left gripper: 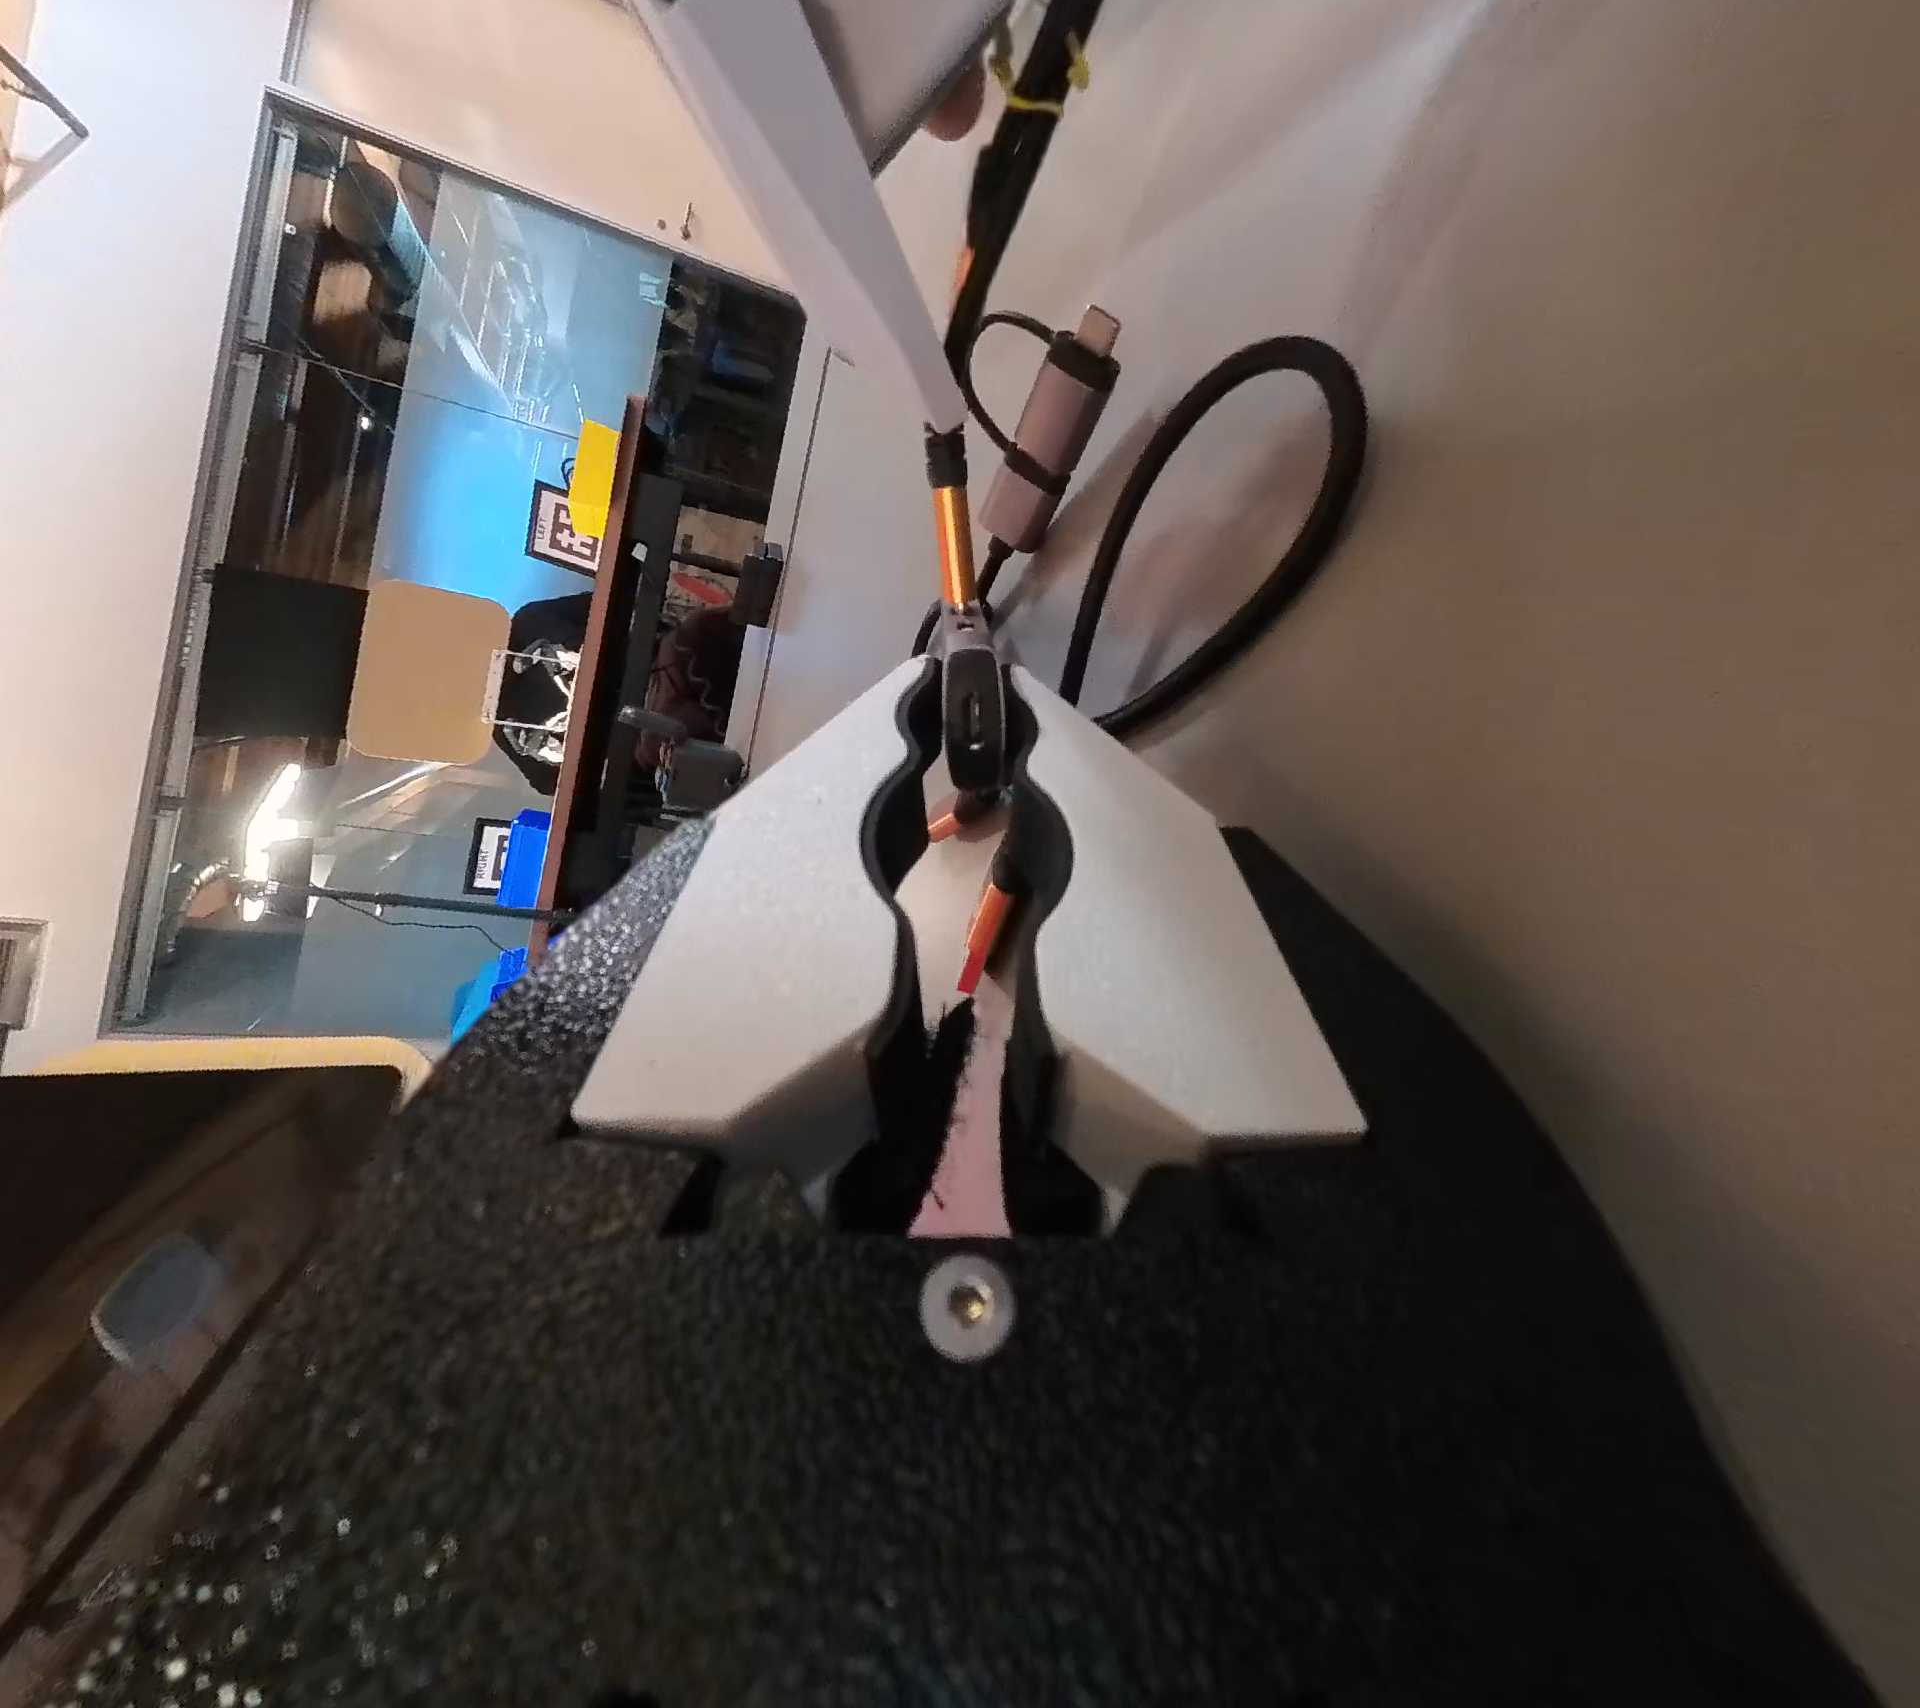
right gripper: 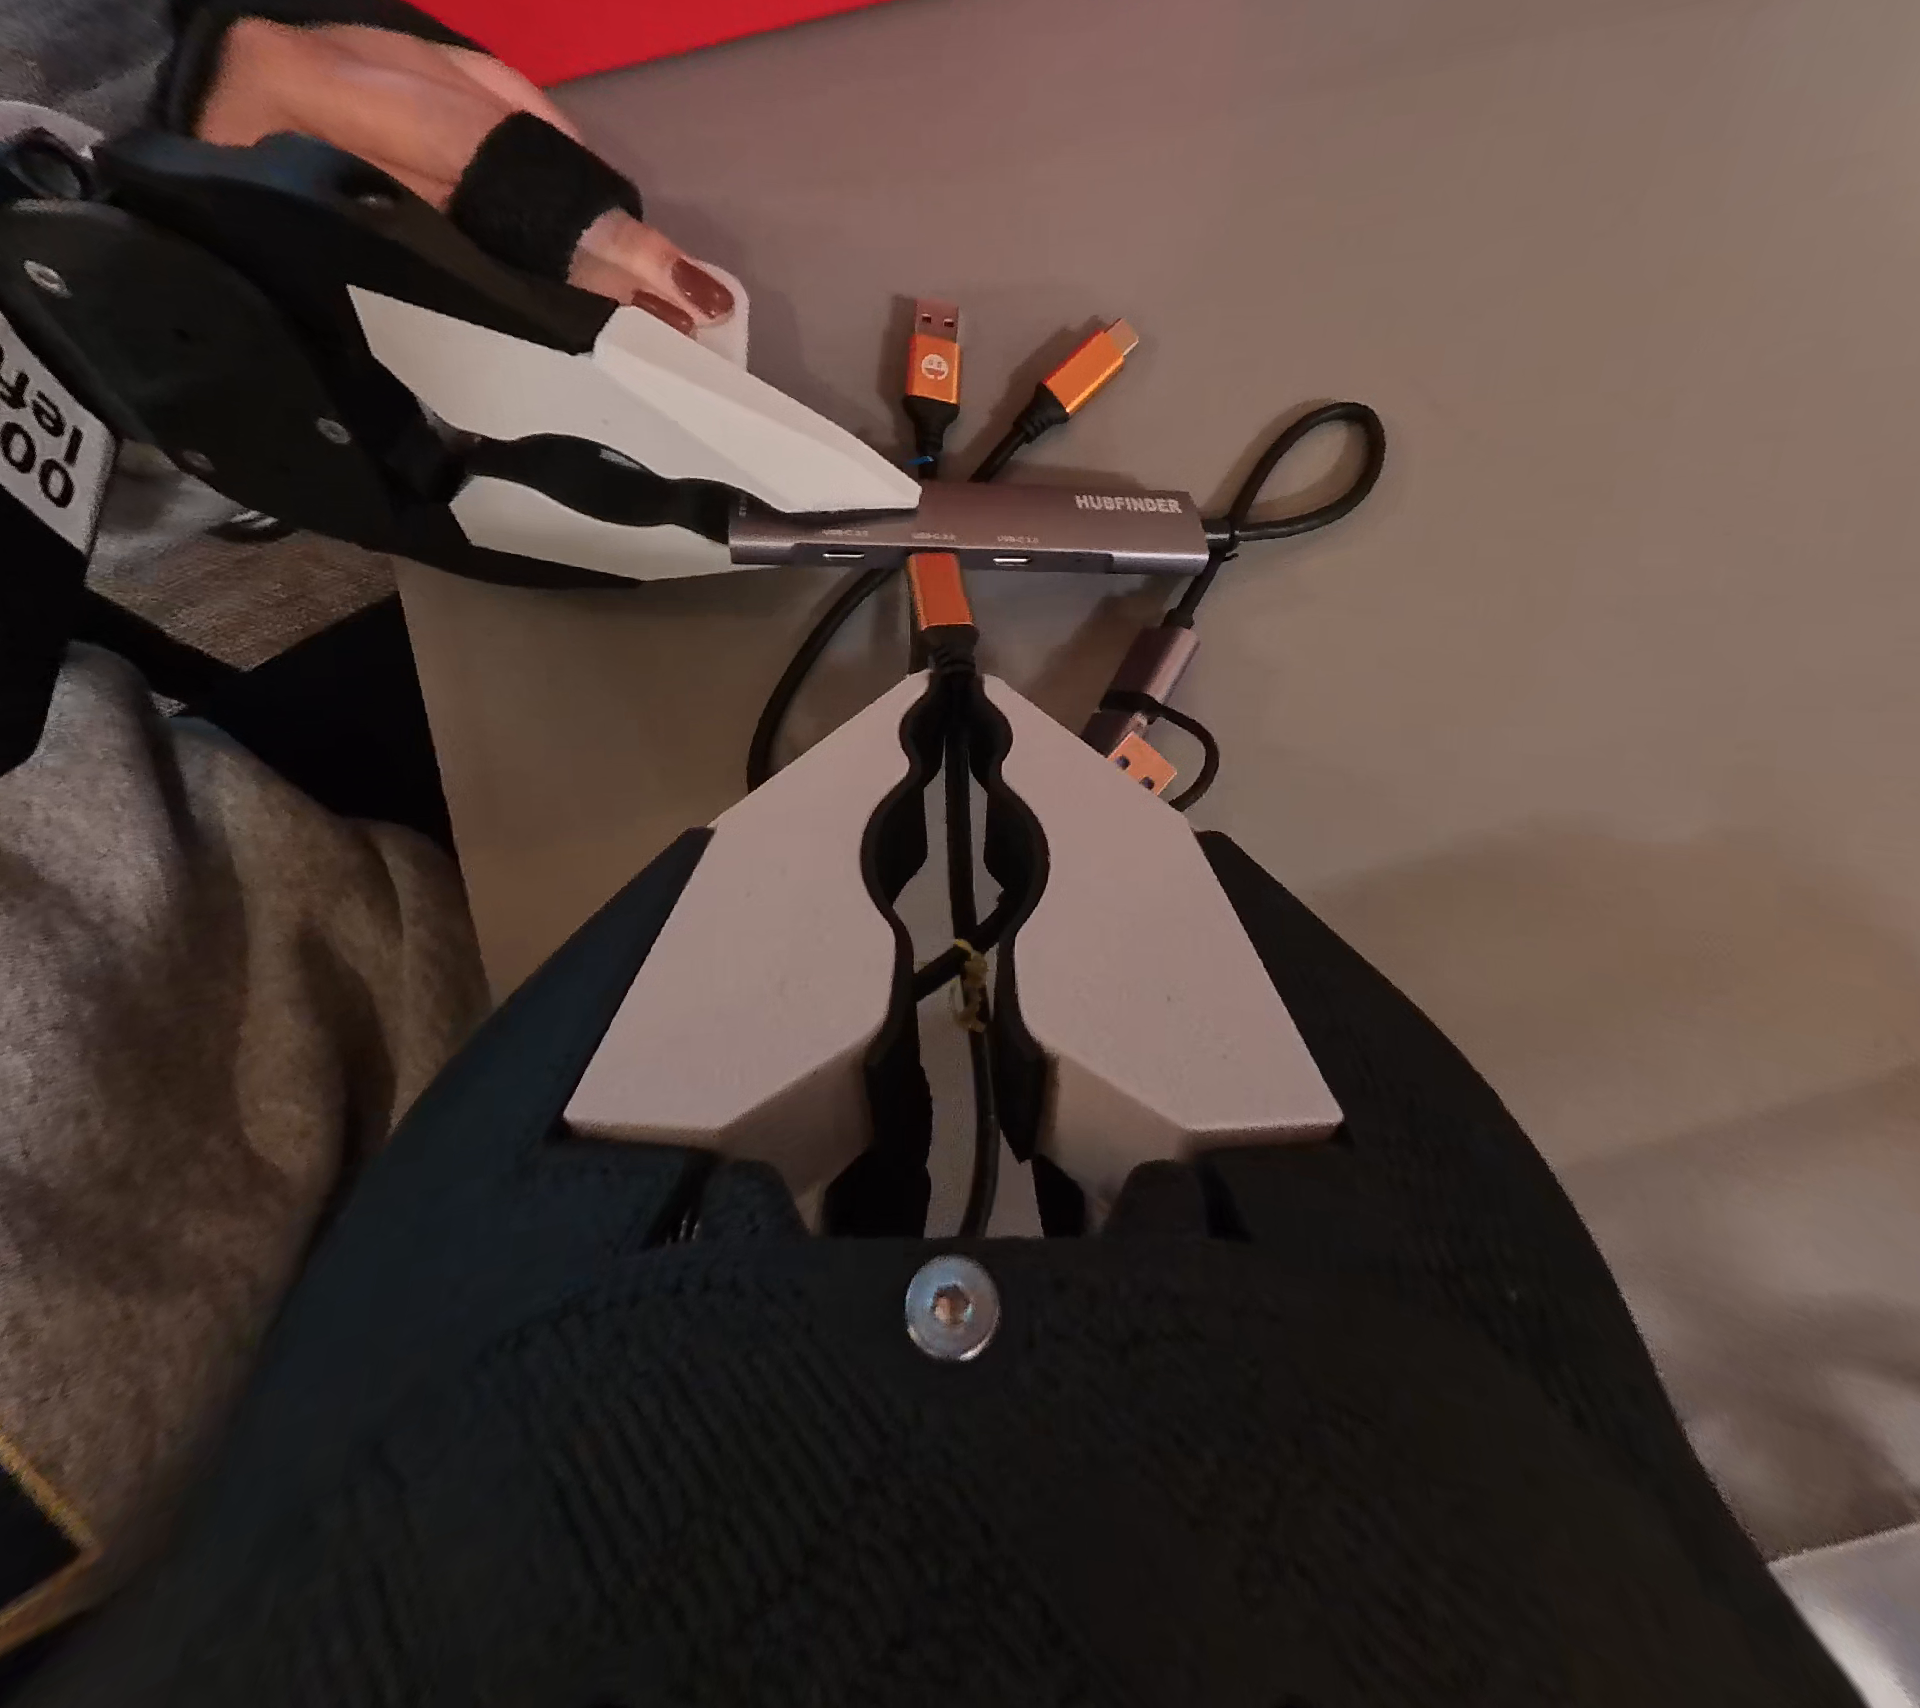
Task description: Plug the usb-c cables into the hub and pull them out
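The hub (right gripper: 966, 531), raised just above the table (right gripper: 1455, 204), is clamped at one end by the left gripper (right gripper: 821, 531) for steadiness; the orange plug (right gripper: 940, 604), seated in the middle port, is controlled through its cable (right gripper: 956, 723), pinched by the right gripper (right gripper: 956, 692).

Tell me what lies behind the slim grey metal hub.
Behind the grey metal hub lie two orange-sleeved plugs on black cables: a USB-A plug and a USB-C plug. Their cables run under the hub, hidden there. The left gripper covers the hub's left end.
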A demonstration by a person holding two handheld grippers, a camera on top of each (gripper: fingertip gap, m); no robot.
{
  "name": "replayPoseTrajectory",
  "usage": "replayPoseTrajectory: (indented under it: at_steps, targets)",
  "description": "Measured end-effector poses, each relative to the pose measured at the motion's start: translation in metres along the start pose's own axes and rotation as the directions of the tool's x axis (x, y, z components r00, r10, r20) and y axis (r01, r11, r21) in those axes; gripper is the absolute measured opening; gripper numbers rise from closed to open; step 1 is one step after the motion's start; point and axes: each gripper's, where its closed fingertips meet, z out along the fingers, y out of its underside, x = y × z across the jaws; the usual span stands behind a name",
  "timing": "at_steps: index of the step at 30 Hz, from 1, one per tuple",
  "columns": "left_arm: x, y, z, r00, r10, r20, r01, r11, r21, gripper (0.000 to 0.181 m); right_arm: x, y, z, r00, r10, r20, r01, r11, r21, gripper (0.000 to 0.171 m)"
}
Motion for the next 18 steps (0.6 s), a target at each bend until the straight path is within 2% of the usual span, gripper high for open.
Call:
replayPoseTrajectory:
  at_steps: [18]
  targets:
    - [0.0022, 0.006, 0.0019, 1.0, 0.014, 0.002, -0.014, 0.998, -0.055, 0.008, 0.0, -0.0031, 0.0063, 0.999, -0.04, -0.025, 0.041, 0.999, 0.022, 0.001]
